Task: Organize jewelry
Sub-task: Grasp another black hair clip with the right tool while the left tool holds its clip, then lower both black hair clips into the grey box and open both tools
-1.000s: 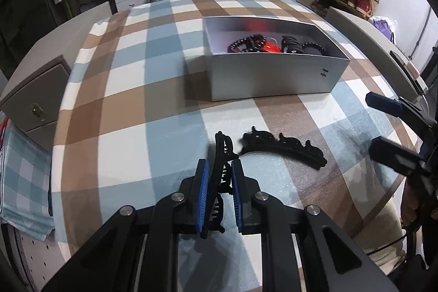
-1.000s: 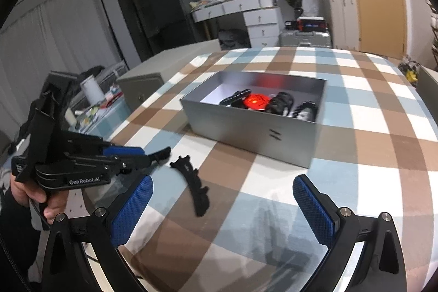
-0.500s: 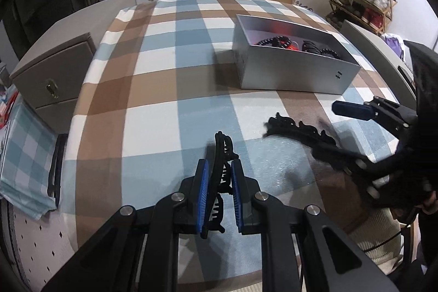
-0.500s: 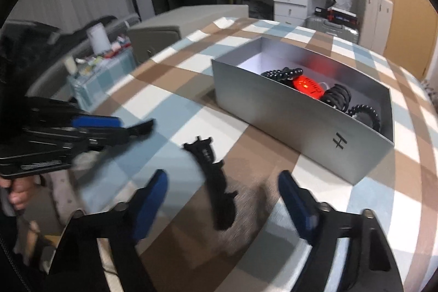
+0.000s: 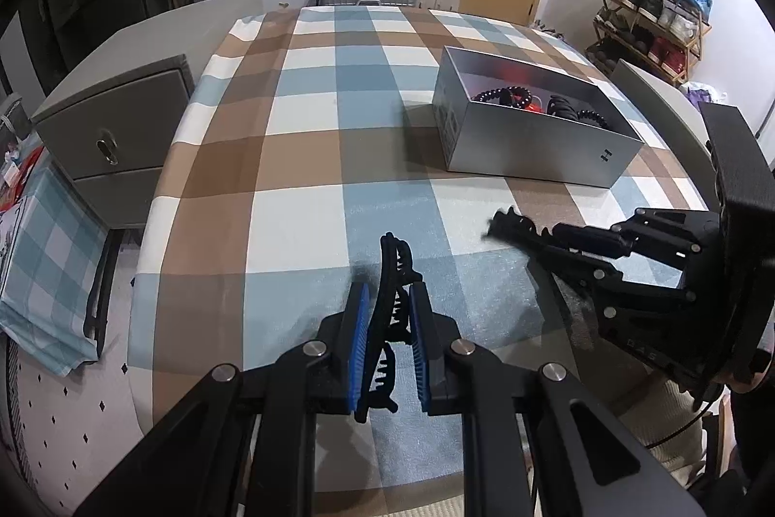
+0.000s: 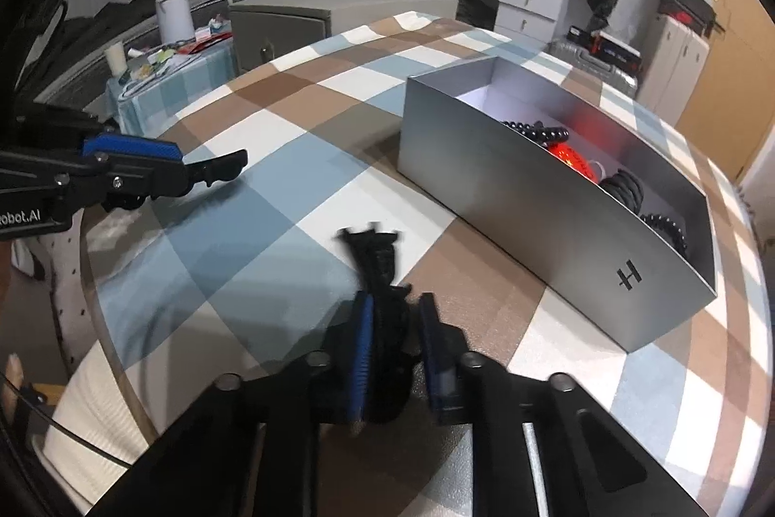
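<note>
From the left wrist, the left gripper [image 5: 386, 318] is clamped on a black hair claw [image 5: 391, 274] that juts forward over the checked tablecloth [image 5: 300, 158], the silver box [image 5: 528, 148] well ahead to the right. From the right wrist, the right gripper [image 6: 391, 335] pinches a second black claw clip [image 6: 375, 260] between its blue pads, tip pointing forward, near the box's long wall.

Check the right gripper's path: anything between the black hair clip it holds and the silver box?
Nothing visible. The right gripper is shut on its black hair clip; only bare checked tablecloth lies between it and the silver box, whose top is open. The left gripper is off to the side.
</note>
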The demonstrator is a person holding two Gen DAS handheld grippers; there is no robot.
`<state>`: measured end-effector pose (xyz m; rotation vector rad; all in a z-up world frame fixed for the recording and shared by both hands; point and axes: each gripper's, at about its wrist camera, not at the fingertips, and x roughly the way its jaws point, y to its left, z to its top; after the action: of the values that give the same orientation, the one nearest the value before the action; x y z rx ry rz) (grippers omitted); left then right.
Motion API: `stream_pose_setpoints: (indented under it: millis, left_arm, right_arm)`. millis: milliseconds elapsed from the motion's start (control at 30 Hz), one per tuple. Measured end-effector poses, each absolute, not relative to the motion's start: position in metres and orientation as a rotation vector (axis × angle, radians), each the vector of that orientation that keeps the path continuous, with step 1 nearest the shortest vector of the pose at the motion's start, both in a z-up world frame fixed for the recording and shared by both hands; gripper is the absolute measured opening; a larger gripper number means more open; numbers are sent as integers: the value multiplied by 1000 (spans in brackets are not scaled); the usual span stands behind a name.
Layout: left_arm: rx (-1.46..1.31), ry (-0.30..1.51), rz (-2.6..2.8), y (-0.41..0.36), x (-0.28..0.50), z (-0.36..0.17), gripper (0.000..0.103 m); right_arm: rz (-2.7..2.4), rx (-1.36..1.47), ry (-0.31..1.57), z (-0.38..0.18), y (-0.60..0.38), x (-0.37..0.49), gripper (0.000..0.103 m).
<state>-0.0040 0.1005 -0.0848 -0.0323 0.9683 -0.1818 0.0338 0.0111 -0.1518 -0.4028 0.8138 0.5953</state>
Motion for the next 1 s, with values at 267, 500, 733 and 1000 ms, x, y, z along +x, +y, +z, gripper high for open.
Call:
stream_pose_setpoints:
  millis: [267,500,733,1000]
  left_arm:
    - [-28,968,-187,98,-4,-83,12]
    - [-23,965,-204,91,-2,-78,12]
    - [-77,918,-188,88,4,-63,12]
    - [-74,867,-223,65,18,-42,12]
  right_arm:
    - [613,-367,764,-143,7,27,13]
    - [626,-262,739,-128,-12,25,13]
    - [621,-206,674,-111,-37,15,13]
    - [595,-134,594,-89,-69,14,13]
